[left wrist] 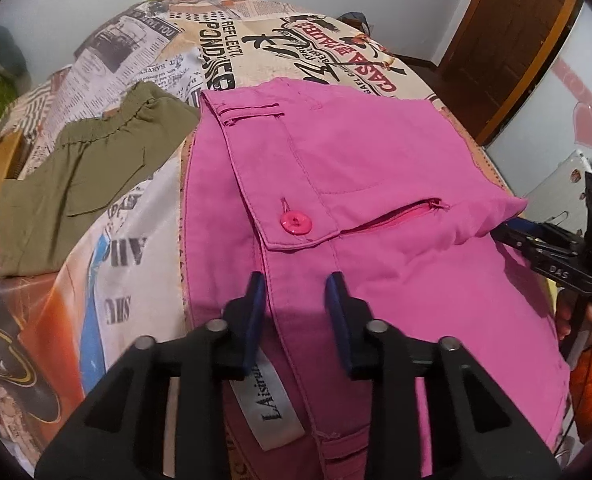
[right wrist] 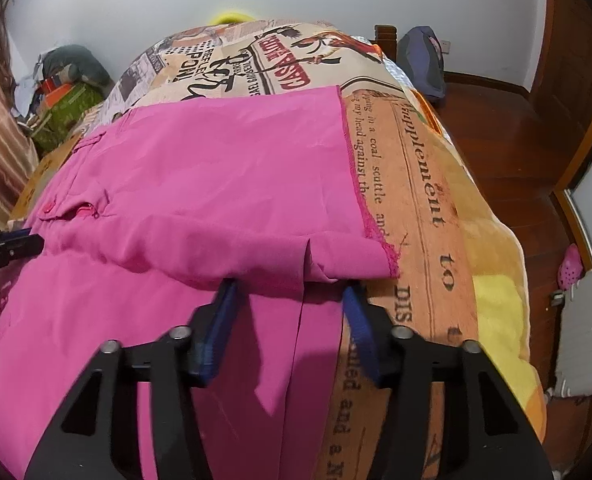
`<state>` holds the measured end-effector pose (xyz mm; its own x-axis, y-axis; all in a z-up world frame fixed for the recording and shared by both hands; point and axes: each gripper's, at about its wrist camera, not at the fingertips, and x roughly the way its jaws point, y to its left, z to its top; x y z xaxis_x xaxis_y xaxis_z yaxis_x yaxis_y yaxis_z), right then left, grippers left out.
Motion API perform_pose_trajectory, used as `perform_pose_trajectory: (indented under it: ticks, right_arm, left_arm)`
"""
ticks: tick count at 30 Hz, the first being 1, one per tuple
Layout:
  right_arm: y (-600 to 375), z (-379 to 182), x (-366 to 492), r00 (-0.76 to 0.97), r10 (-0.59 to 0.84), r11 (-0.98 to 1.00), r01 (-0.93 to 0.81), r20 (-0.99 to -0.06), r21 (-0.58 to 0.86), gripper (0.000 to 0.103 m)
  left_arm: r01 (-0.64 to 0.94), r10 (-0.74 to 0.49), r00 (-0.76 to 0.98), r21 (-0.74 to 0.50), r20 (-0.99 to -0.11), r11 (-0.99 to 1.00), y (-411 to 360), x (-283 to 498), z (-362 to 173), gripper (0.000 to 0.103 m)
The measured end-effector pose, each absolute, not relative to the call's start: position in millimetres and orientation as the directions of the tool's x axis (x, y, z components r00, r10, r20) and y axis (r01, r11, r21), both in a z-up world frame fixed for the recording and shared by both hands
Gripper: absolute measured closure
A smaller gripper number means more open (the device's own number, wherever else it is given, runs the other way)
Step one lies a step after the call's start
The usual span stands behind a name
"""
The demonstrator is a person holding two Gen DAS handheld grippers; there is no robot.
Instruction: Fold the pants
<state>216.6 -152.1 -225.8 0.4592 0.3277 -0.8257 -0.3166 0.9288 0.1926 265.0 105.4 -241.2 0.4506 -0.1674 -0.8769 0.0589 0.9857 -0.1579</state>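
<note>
Both grippers — left gripper (left wrist: 296,286), right gripper (right wrist: 292,294) — straddle pink pants (left wrist: 396,152), pads apart, nothing pinched. Shallow bite could snag one layer — fold skews.

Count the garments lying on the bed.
2. The pink pants lie across the middle; an olive-green garment sits left of them in the left wrist view. Others may be hidden.

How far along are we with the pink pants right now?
Done: the pink pants lie flat on the bedspread, one layer already folded over another. In hand: the left gripper straddles the waistband by the white label, and the right gripper straddles the folded edge at the hem end. Both jaws are open, nothing pinched yet. Left: grip and likely fold again.
</note>
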Motion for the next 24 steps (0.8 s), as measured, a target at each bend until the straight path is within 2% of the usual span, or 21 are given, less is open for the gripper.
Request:
perform_pose_trajectory:
  ticks: [1, 3, 12, 21, 24]
  right_arm:
    - [-152, -226, 217, 0.456, 0.332, 0.926, -0.322, -0.826, 0.195, 0.08]
    - [-150, -227, 220, 0.448, 0.331, 0.926, -0.326, -0.831, 0.193, 0.092]
    - [-155, -225, 211, 0.452, 0.318, 0.926, -0.335, -0.833, 0.172, 0.099]
    - [-148, -220, 201, 0.417, 0.344, 0.914, -0.354, -0.841, 0.199, 0.099]
    - [-148, -212, 199, 0.426, 0.332, 0.921, -0.338, -0.842, 0.192, 0.093]
  left_arm:
    - [0.053, -0.167, 0.449, -0.16, -0.878, 0.986, 106, 266, -241, 0.087]
    - [0.053, -0.147, 0.455, -0.138, -0.878, 0.989, 105, 267, -239, 0.098]
    - [0.059, -0.055, 0.51, -0.029, -0.858, 0.998, 104, 249, -224, 0.099]
    - [-0.015, -0.031, 0.496, -0.045, -0.868, 0.999, 120, 223, -232, 0.099]
    - [-0.01, -0.029, 0.494, -0.038, -0.869, 0.999, 120, 218, -224, 0.097]
